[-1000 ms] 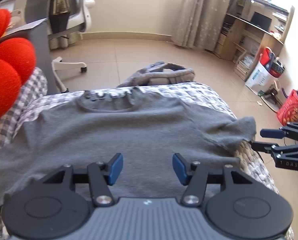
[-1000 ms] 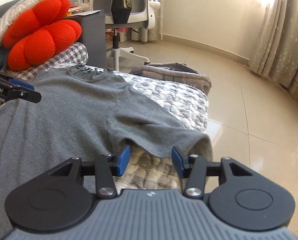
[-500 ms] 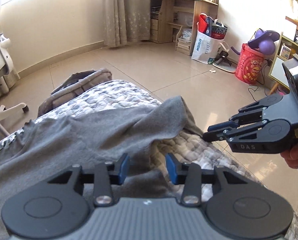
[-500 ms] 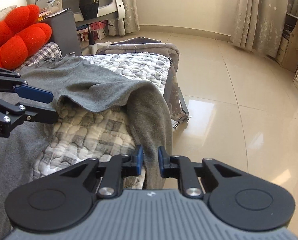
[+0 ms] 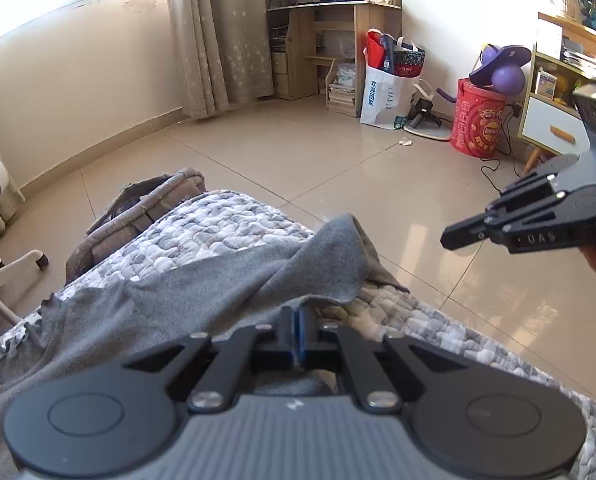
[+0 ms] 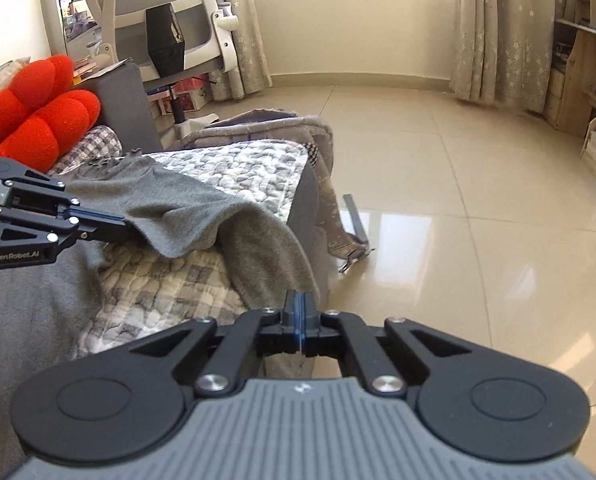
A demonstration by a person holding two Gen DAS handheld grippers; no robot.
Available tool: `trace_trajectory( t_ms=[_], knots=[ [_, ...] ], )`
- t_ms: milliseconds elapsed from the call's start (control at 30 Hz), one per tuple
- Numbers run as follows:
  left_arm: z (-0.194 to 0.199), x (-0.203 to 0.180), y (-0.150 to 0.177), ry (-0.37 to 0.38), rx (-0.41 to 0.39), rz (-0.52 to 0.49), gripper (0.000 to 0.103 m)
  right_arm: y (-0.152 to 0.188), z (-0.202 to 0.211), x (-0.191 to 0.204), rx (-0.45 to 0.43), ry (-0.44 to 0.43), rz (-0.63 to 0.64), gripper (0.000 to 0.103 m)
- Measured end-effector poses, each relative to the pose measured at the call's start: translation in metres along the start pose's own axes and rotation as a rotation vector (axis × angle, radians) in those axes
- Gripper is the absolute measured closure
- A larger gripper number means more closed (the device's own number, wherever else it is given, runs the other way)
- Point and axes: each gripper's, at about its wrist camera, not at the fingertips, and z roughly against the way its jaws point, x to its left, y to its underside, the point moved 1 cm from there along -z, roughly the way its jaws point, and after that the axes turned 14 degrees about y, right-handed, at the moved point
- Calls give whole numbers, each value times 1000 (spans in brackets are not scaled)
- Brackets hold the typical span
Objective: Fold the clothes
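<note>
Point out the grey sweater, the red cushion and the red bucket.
grey sweater [image 5: 202, 292]: left wrist view, on its body.
red cushion [image 6: 38, 120]: right wrist view, middle lobe.
red bucket [image 5: 480, 122]: left wrist view, printed side.

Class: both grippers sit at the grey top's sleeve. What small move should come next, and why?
Probably lift the sleeve and carry it inward over the body of the top. Both the left gripper and the right gripper are shut on its fabric, and the sleeve hangs over the bed's edge.

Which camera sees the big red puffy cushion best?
The right wrist view. The red puffy cushion sits in plain sight at the upper left there, behind the grey shirt. The left wrist view faces the desk and floor and shows none of it.
</note>
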Motion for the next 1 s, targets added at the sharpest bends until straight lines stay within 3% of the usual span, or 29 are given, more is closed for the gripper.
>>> trace_trajectory(
  t_ms=[33,100,167,200,267,400,433,467,500,533,667,733,867,1000],
  knots=[
    [1,1,0,7,-5,6,100,2,-2,2,4,-7,-3,89],
    [0,3,0,12,-9,19,94,5,-6,10,2,-12,-1,83],
    [-4,2,0,11,0,11,87,6,-12,16,12,-36,-11,67],
    [-7,1,0,11,5,7,85,6,-15,19,15,-45,-9,65],
    [-10,0,1,9,14,-9,76,4,-20,25,10,-56,-1,65],
    [-18,-2,3,-6,28,-25,75,0,-38,30,8,-63,-30,65],
    [-20,-2,3,-16,34,-28,78,0,-40,28,3,-69,-44,74],
    [-22,-2,3,-25,39,-31,92,-2,-41,26,-1,-73,-53,100],
    [-21,-1,2,-34,35,-30,100,-3,-42,25,-3,-52,-53,100],
    [-20,0,1,-41,30,-29,101,-4,-39,24,-19,-17,-44,100],
    [-2,5,-3,8,-25,-15,101,-5,-23,8,-50,5,-35,100],
    [2,7,-2,45,-13,-23,101,-1,-18,1,-37,11,-7,100],
    [-1,10,6,115,66,-53,102,16,-20,-4,43,-15,54,100],
    [-7,12,15,185,150,-80,101,32,-27,3,150,-95,124,99]
  ],
)
